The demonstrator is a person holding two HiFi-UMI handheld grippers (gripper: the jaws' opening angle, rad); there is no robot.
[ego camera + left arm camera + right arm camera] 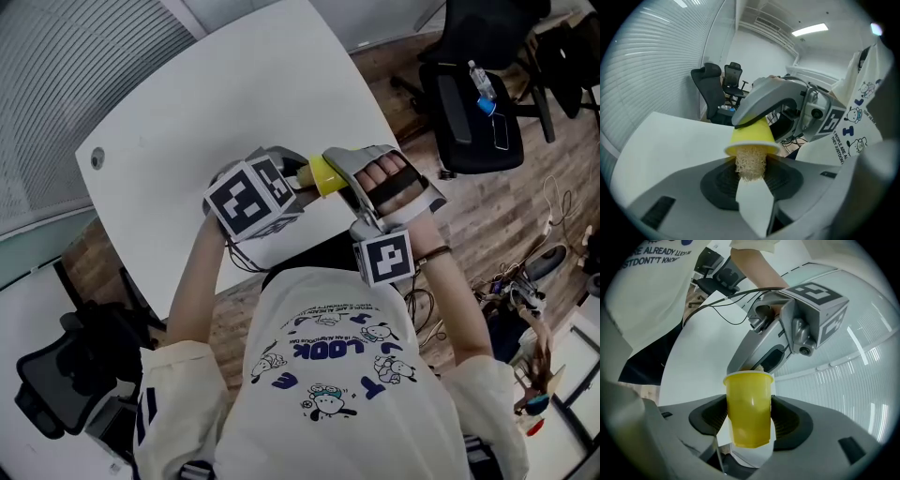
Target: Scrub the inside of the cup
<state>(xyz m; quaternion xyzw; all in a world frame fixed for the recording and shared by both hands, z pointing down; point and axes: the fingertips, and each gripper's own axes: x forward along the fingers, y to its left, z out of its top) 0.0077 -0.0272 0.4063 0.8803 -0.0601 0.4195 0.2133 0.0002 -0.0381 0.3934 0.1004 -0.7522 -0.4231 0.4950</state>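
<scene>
Gripping the yellow cup (747, 401) by its side walls in the right gripper (749, 425), jaws pressed on it, mouth turned toward the left gripper (751, 180). Pinching a loofah scrubber (751, 163) in the left jaws, far end inside the cup's rim. Sharing one line, cup axis and scrubber, both in the air above the near edge of the white table (244, 84). Probably needs a push along that line toward the cup's bottom; open room outward, little toward the body.
</scene>
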